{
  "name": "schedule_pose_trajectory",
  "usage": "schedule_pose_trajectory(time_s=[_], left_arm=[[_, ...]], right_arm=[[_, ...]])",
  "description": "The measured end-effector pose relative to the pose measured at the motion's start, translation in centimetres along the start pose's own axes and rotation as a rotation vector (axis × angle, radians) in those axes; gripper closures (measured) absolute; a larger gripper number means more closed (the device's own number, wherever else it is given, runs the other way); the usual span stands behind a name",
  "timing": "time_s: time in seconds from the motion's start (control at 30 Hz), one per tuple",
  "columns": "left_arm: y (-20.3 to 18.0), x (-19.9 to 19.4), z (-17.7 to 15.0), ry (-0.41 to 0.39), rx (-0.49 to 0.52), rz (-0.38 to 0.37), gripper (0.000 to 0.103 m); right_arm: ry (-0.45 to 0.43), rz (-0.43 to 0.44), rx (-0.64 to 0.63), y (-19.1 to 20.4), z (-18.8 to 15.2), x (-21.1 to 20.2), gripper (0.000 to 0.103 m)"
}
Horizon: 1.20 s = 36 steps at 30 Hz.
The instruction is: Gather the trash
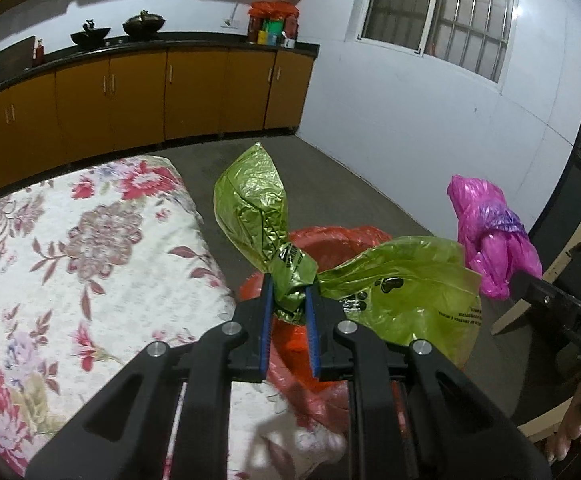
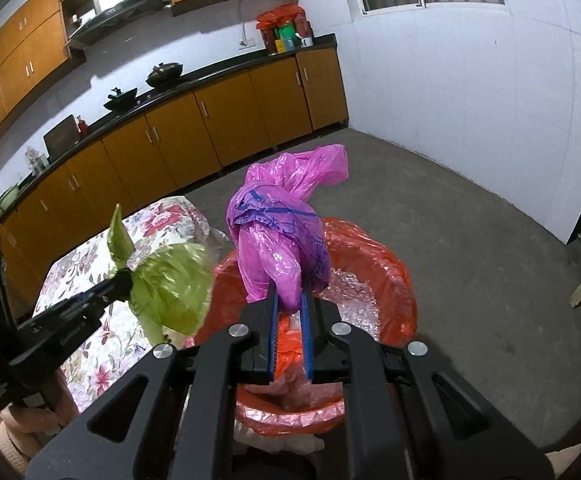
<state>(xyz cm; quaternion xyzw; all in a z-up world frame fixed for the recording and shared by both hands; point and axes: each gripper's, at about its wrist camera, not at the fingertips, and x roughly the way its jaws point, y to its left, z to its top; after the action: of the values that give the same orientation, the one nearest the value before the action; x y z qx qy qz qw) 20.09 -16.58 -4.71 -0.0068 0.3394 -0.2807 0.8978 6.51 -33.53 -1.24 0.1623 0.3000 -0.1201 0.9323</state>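
We hold a green bag [image 1: 286,276] pinched at its twisted middle in our left gripper [image 1: 289,300], its blue pads closed tight on the plastic, both crumpled ends flaring out on either side. It hangs over the near rim of the bin with the red liner [image 2: 386,248]. Our right gripper [image 2: 290,304] is clamped on a knotted pink bag [image 2: 278,232], held above the open mouth of that same bin, just right of the green bag and apart from it. Inside the bin we see bubble wrap [image 2: 354,300]. Left of the bin lies a flowered cloth [image 1: 70,260]. Beyond it run orange cabinets [image 1: 138,96] along the wall.
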Motion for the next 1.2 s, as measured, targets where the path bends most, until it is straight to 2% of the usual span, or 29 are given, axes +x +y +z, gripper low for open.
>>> schedule_pose_trajectory(time_s=[0.37,0.43,0.5,0.57,0.67,0.73,0.8,0.87,0.97,1.07,1.2], left_arm=[[-2.0,2.6,-0.1,0.037,0.021,-0.04,0.086],[-2.2,3.1,-0.2,0.049,0.018,-0.044,0.084],[-2.2,3.6,-0.4,0.062,0.016,-0.049,0.076],[-2.3,4.1,-0.6,0.078,0.015,-0.049,0.07],[-2.0,4.7,-1.1,0.105,0.016,-0.044,0.068],[-1.7,4.7,-1.3,0.113,0.011,-0.04,0.068],[-1.4,4.1,-1.5,0.109,0.007,-0.03,0.067],[-0.9,3.1,-1.5,0.089,0.008,-0.011,0.061],[-0.2,0.6,-1.6,0.029,0.008,0.032,0.045],[0.7,-2.4,-1.9,-0.026,-0.001,0.073,0.034],[1.3,-6.4,-2.3,-0.095,-0.019,0.119,0.02]], right_arm=[[-0.009,0.014,0.027,-1.1,0.1,0.2,0.092],[-0.008,0.019,0.029,-1.3,0.1,0.4,0.092],[-0.005,0.024,0.028,-1.3,0.1,0.6,0.089],[0.006,0.031,0.03,-1.4,0.0,0.7,0.08],[0.002,0.029,0.032,-1.6,-0.4,0.3,0.065],[-0.003,0.023,0.031,-1.7,-0.6,-0.2,0.063],[-0.01,0.013,0.029,-1.8,-0.5,-0.7,0.055],[-0.029,0.004,0.033,-1.8,-0.5,-1.7,0.032],[-0.062,0.008,0.045,-1.8,-0.3,-3.4,0.015],[-0.078,-0.004,0.05,-1.4,-0.3,-4.9,0.005],[-0.059,-0.015,0.018,0.1,-1.0,-6.2,0.002]])
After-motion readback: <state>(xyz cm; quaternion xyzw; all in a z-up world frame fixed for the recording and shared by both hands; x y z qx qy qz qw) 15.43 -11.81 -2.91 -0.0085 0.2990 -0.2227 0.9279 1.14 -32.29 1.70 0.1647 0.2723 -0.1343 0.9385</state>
